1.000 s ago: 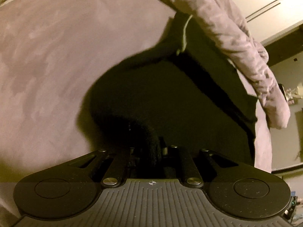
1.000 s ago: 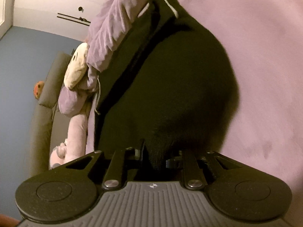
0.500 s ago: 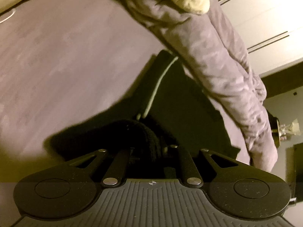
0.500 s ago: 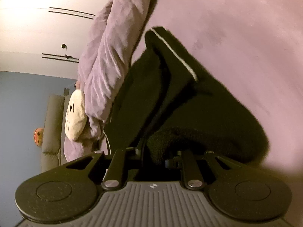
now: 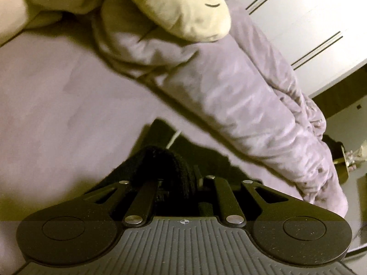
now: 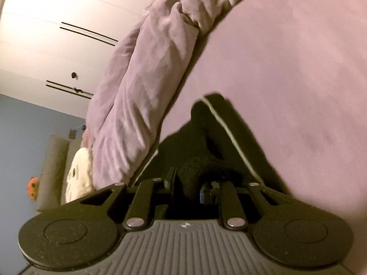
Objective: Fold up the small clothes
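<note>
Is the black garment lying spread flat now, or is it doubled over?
Doubled over: the black garment bunches in both shut grippers, left gripper, right gripper, on the bed.

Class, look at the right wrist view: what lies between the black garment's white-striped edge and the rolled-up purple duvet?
Only bare purple bedsheet separates the black garment from the purple duvet there, in the right wrist view. Nearer the right gripper, the two meet.

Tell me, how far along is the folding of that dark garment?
Midway, it seems. Done: both the left gripper and right gripper are shut on an edge of the black garment. In hand: that edge is carried over the part lying on the purple bed. Left: laying it down flat and letting go.
</note>
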Demonstrator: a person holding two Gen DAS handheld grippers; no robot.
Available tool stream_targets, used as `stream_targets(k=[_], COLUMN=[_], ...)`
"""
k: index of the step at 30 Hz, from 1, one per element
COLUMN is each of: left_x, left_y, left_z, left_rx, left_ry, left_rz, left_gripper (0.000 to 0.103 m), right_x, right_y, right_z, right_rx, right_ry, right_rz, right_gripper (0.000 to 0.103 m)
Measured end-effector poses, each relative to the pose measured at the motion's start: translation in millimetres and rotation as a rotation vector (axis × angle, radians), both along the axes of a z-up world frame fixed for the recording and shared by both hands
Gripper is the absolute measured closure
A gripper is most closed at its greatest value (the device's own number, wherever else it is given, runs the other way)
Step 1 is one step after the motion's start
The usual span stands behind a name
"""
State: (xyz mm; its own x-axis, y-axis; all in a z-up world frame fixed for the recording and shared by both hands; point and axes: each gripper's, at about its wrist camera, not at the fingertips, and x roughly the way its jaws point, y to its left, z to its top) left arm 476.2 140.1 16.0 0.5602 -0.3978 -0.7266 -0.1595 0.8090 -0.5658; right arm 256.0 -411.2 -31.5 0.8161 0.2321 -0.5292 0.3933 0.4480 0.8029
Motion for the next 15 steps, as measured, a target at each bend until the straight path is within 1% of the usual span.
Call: stream_targets(k=[2,4,6,7,8,11,13,15], left_x=[14.6,28.2,38.8,42.0,44.1,45.6,49.0,53.6], left_y=[-1.7,-3.5,-2.6,-2.2,-2.2,-3.9,-5.8,-7.2], left_z=[-3.3,-13.7,-29.3,-35.4,-39.3,-36.1,-30.6,-28.7], left_rx=[-0.032,-0.022,-0.007,0.001,0.013,0.025,0.061,0.096], left_ry=[0.001,0.037,0.095,0.110,0.116,0.070,0.044,0.048], left_rz=[0.023,0.055,0.083,0.085,0.085,0.062,0.048,0.049], left_gripper=[0.091,0.090,0.090,0.090,0.090,0.090,0.089,0.084], right_x=[17.0,31.0,41.8,48.3,49.7,59.4,63.6,67.7], right_y=[-3.4,-7.3,-13.9,-15.9,-16.3,-15.4,-16.2,-20.1], right_z=[-2.1,-9.4,-22.7,-29.4,-33.2,-29.1,-21.1,-17.4], right_rx=[-0.006,0.009,0.053,0.071,0.068,0.010,-0.034,-0.050], right_ry=[0.000,0.022,0.053,0.068,0.074,0.056,0.038,0.029], right_rz=[-0.024,-0.058,-0.082,-0.090,-0.094,-0.078,-0.065,-0.072], right_gripper=[0.086,0.085,0.081,0.081,0.081,0.082,0.082,0.082])
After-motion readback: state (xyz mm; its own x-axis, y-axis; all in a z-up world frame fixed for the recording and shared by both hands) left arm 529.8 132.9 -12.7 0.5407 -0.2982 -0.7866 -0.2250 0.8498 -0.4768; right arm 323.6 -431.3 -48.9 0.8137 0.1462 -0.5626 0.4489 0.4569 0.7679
